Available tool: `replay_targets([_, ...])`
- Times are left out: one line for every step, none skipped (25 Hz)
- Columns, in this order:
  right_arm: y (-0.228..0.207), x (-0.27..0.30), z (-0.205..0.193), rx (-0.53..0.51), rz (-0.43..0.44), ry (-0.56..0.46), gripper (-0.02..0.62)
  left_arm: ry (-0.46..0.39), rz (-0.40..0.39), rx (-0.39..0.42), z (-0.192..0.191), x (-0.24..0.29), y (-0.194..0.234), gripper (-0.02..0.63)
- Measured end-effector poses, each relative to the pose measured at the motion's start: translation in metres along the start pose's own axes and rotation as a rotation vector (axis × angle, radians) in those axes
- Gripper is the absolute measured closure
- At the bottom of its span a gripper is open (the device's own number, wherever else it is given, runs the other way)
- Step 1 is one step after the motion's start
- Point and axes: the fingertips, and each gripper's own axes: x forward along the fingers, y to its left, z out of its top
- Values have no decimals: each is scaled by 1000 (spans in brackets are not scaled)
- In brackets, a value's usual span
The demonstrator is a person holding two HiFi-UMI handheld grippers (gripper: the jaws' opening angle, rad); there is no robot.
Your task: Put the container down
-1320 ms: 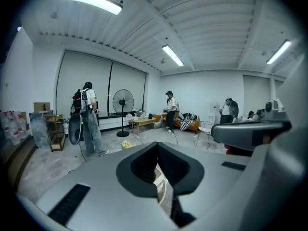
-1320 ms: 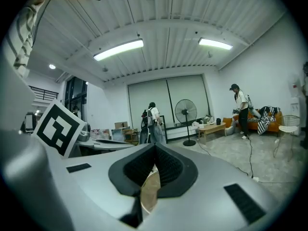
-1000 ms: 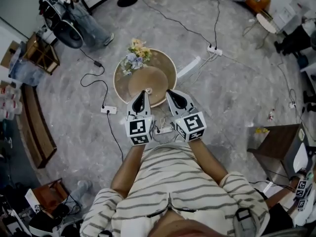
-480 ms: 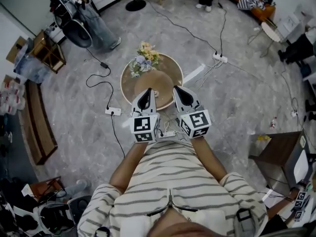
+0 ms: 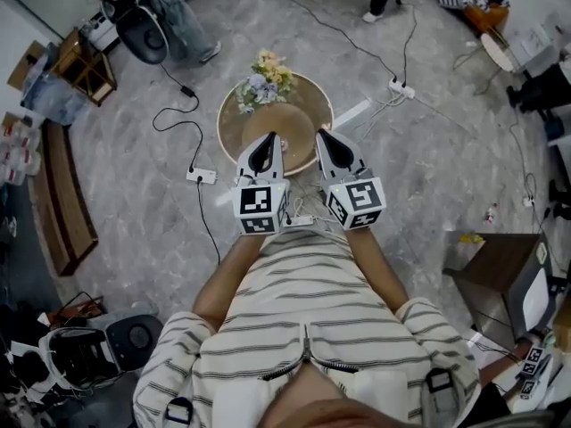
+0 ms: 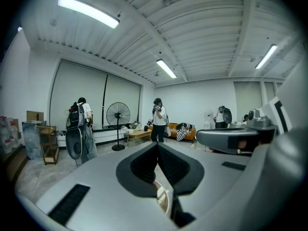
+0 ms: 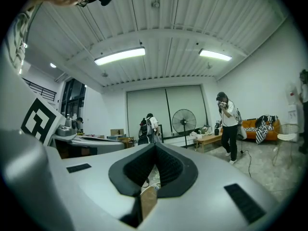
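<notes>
Far left, a wooden bench (image 5: 62, 212) runs along the floor edge, w/ a white power strip (image 5: 202, 176) on the grey floor nearer centre. The round table (image 5: 225, 123) sits in front of the person (image 5: 312, 319), w/ a flower bunch (image 5: 263, 78) on its far-left part. The left gripper (image 5: 262, 150) reaches over the table's near edge, tips at the near-left rim of the container (image 5: 290, 121). The container is a brown, round, shallow piece that covers the middle of the tabletop. In the left gripper view the jaws are closed, black pads meeting tip to tip. A thin pale-brown curved edge shows low in the slot between them, which looks like the container's rim pinched there. The container lies ahead of and between both sets of jaws, its near rim right at the tips. Can't tell whether it rests on the table or hangs just above it. The right gripper (image 5: 326, 143) sits beside the left one, apart from it, tips at the container's near-right rim. Its jaws are closed too in the right gripper view, w/ a flat brown strip caught low between the pads. Further right, a second power strip (image 5: 400, 87) lies on the floor, and a dark side table (image 5: 491, 257) stands at the far right.
</notes>
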Motion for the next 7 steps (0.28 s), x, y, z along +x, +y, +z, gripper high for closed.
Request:
replay_targets([0, 1, 0, 2, 1, 1, 591, -2, -2, 1, 0, 0, 0, 607])
replay_targets([-1, 2, 0, 5, 2, 2, 591, -5, -5, 3, 1, 0, -1, 607])
replay_targets([-2, 3, 0, 7, 3, 1, 591, -8, -8, 6, 1, 1, -1, 607])
replay_targets([-2, 4, 0, 9, 5, 0, 591, -11, -9, 9, 1, 1, -2, 607])
replay_targets([-3, 4, 0, 9, 6, -2, 591, -13, -10, 11, 1, 2, -3, 607])
replay_targets([-3, 4, 0, 9, 8, -4, 591, -15, -11, 12, 1, 2, -4, 607])
replay_targets([-4, 4, 0, 8, 9, -6, 591, -18, -11, 14, 0, 2, -4, 607])
